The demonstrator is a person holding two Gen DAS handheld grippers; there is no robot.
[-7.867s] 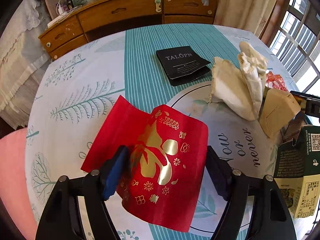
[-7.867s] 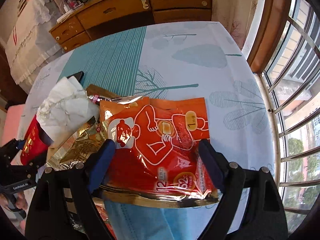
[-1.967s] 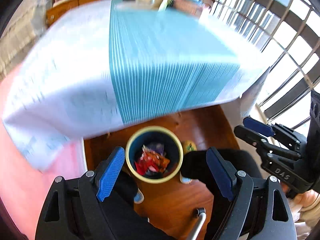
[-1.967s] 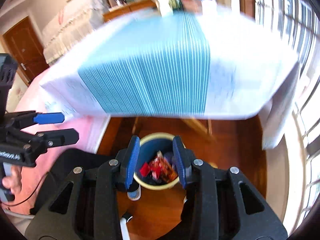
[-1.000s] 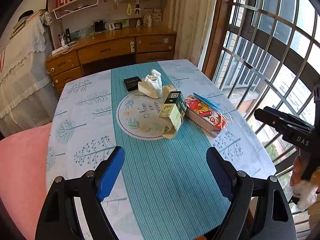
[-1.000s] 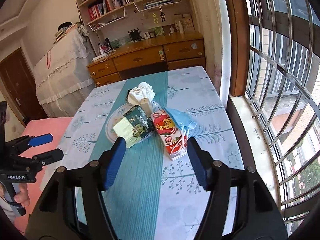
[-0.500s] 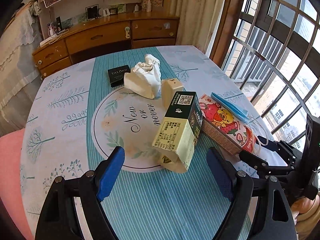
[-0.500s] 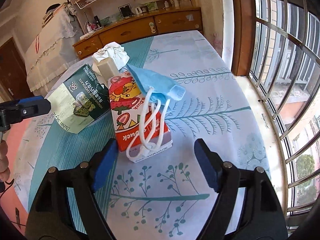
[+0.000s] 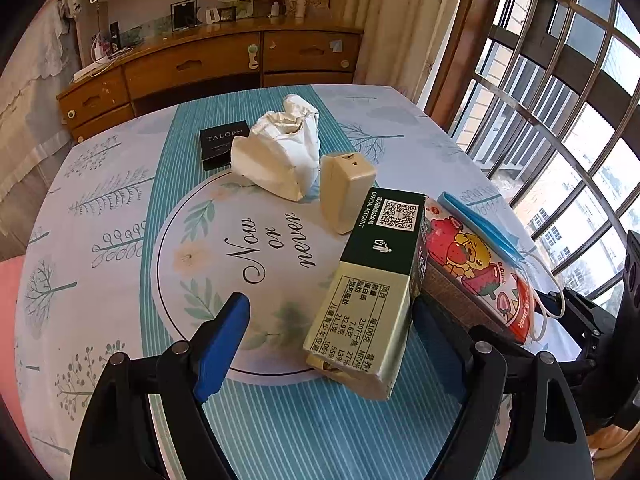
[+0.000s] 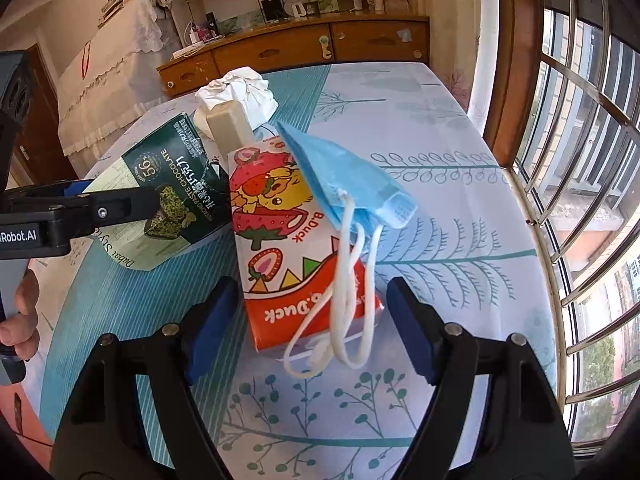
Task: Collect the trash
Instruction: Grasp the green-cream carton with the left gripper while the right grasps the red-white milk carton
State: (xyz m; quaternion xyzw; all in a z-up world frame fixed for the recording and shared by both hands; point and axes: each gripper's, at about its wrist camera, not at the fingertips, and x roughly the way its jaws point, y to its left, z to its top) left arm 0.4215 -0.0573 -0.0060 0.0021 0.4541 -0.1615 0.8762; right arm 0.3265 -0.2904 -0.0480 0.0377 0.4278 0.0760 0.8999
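A green chocolate box (image 9: 372,280) lies on the tablecloth, its near end between the fingers of my left gripper (image 9: 330,312), which is open and does not press on it. A red B.Duck tissue pack (image 10: 280,240) carries a blue face mask (image 10: 352,184) with white loops. My right gripper (image 10: 312,292) straddles the pack's near end. Its jaws are closing, with small gaps still showing at both pads. A crumpled white paper bag (image 9: 280,152), a small beige carton (image 9: 344,196) and a black card (image 9: 222,142) lie further back.
A wooden dresser (image 9: 224,64) stands behind the table. A barred window (image 10: 580,160) runs along the right, close to the table edge (image 10: 536,280). A pink seat (image 9: 8,280) is at the left. A hand (image 10: 20,320) holds the left gripper's handle.
Both grippers have come down and forward over the table, so the trash looms larger. The right jaws stand narrower than half a second ago, now around the tissue pack.
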